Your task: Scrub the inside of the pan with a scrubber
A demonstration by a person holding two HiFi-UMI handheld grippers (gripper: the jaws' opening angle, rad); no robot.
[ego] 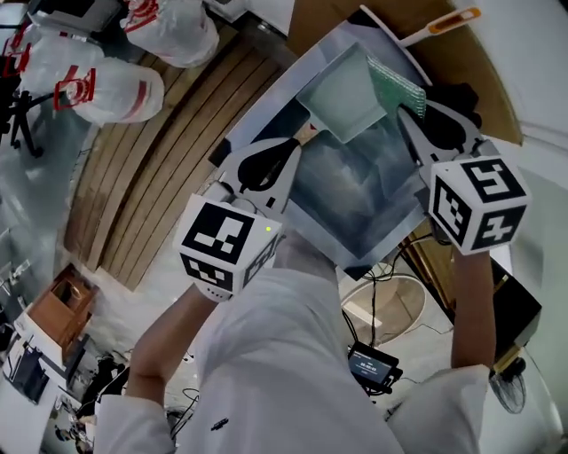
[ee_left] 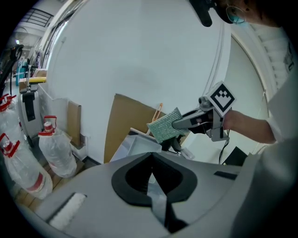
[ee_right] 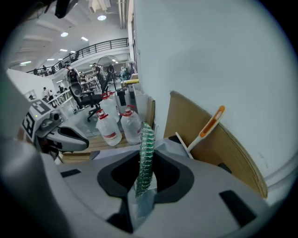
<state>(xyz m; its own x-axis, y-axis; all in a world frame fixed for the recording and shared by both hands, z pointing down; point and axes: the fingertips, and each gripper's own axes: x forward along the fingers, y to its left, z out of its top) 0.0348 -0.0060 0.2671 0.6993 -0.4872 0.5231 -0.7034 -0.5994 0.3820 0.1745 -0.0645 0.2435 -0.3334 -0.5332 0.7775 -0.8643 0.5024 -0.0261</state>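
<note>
While the person in the white coat [ego: 284,355] reaches forward with both arms, the left gripper [ego: 300,140] has its jaws pinched together on a thin pale edge. The head view places that edge at the near corner of the pan [ego: 344,93]. The pan is a pale green, square-looking tray with low sloping walls. It is raised off the grey sheet [ego: 355,199] beneath it and tipped so that its bare inside faces up. Its sides look about equal, so I cannot tell a long axis. The gripped corner points back at the left gripper and the opposite corner points away from the person.

Just right of the pan, the right gripper [ego: 411,120] is clamped on the scrubber [ego: 397,87], a thin green mesh rectangle. Its long axis runs straight out from the jaws, away from the person. In the right gripper view it stands edge-on and upright between them. Its edge lies along the pan's right rim, though I cannot tell whether they touch.

Farther off, a white brush [ego: 439,24] with an orange handle leans on the cardboard [ego: 486,84]. Water jugs [ego: 106,93] with red labels stand to the left beside wooden slats [ego: 169,168].
</note>
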